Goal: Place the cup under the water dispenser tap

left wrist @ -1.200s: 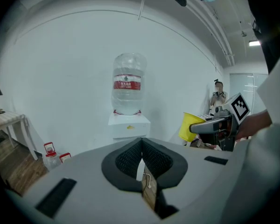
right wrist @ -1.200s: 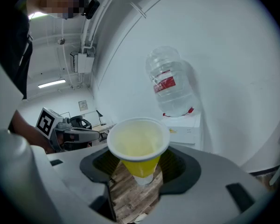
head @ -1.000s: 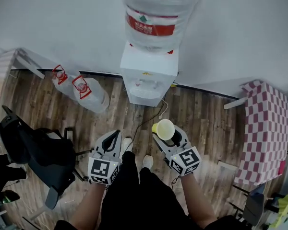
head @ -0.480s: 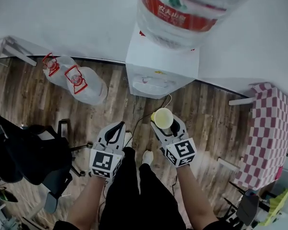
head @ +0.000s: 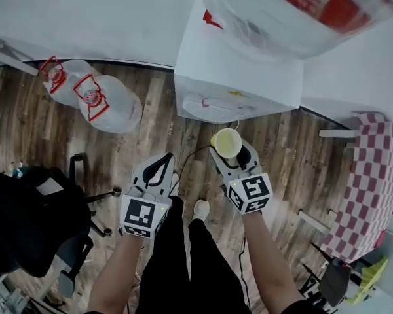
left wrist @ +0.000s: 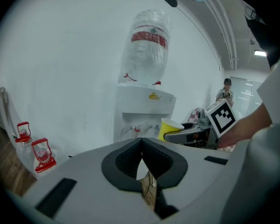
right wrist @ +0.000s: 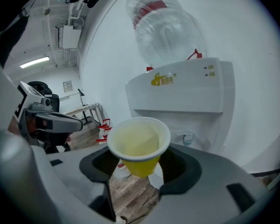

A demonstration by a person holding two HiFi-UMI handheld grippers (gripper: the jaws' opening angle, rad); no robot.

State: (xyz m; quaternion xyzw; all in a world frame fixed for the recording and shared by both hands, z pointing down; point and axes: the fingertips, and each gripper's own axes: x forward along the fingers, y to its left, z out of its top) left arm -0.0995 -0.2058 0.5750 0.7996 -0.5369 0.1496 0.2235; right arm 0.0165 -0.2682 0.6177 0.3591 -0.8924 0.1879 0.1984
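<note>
Right gripper (right wrist: 141,168), jaws wide, pinches the upright yellow cup (right wrist: 139,143) near the water dispenser (right wrist: 186,94); left gripper (left wrist: 141,144) is pressed together, empty.

Wood-plank floor (head: 295,169) all round. Just ahead of the right gripper (head: 230,148) stands the white water dispenser (head: 236,77), with what looks like a thin cable (head: 195,157) trailing back from it. Two clear jugs (head: 108,106) stand ahead-left of the left gripper (head: 165,159) (by the wall). Black chair (head: 26,221) further left, checkered table (head: 363,182) off right.
</note>
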